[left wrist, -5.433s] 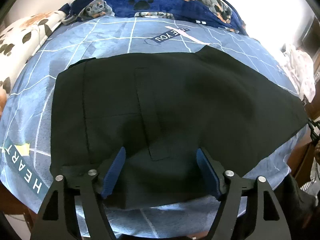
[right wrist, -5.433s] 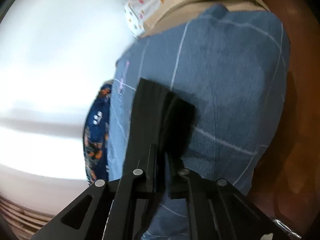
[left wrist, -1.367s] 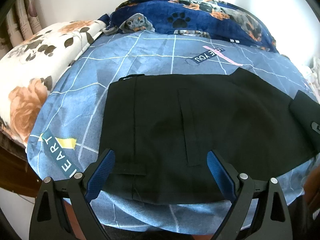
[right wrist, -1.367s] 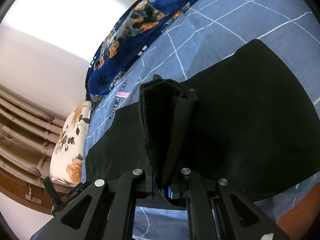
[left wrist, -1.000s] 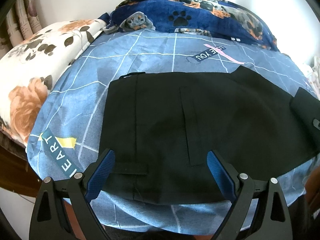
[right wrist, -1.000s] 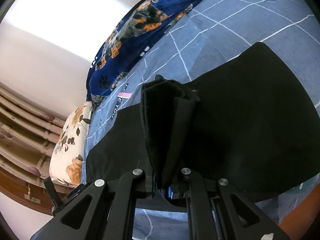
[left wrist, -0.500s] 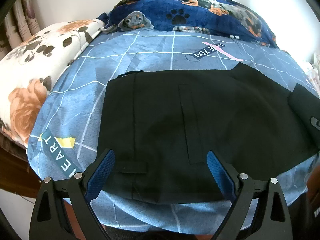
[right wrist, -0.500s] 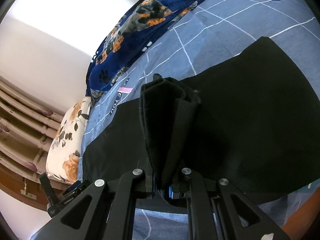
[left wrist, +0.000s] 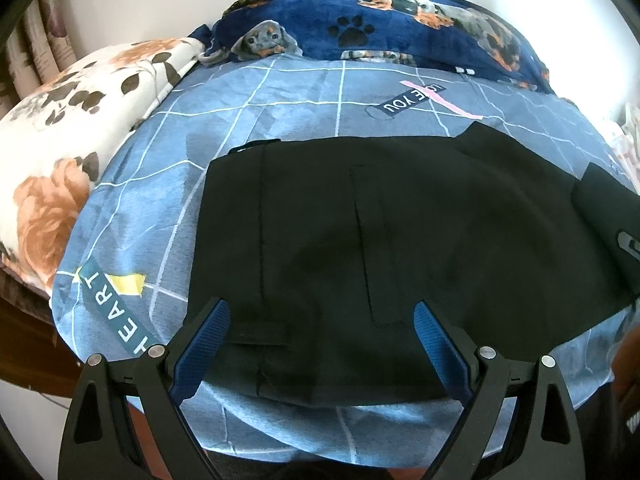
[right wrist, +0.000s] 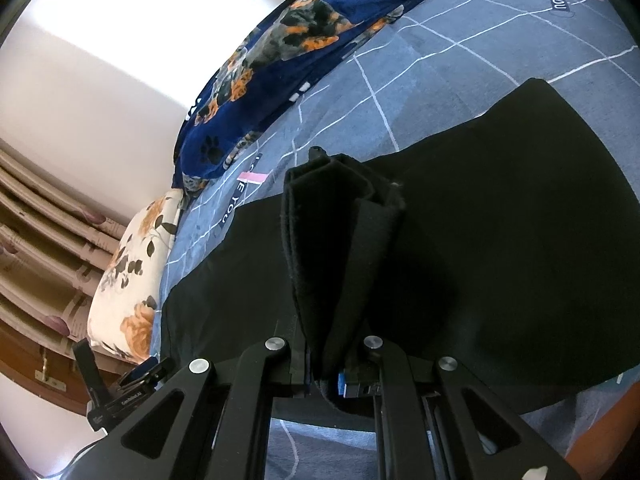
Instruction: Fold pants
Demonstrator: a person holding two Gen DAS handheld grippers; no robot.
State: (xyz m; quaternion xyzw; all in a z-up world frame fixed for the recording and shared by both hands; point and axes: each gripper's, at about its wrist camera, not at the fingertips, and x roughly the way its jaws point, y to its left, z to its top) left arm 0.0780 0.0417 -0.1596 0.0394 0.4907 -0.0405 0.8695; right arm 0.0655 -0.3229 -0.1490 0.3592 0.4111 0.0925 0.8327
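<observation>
Right wrist view shows the right gripper (right wrist: 326, 376) jaws clamped on the pants (right wrist: 500, 240) hem, best carried level toward the waistband at the bed's (left wrist: 280, 92) pillow-side edge, while the left gripper (left wrist: 320, 344) jaws gape empty.

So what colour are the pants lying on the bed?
Plain black. The pants show best in the left wrist view, spread flat over the blue grid-lined bedsheet.

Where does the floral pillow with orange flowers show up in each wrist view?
Left wrist view: floral pillow fills the upper left, left of the black pants.
Right wrist view: pillow sits at the left edge, mid-height, past the pants.
Shared landmark: the navy paw-print blanket at the bed's far end.
</observation>
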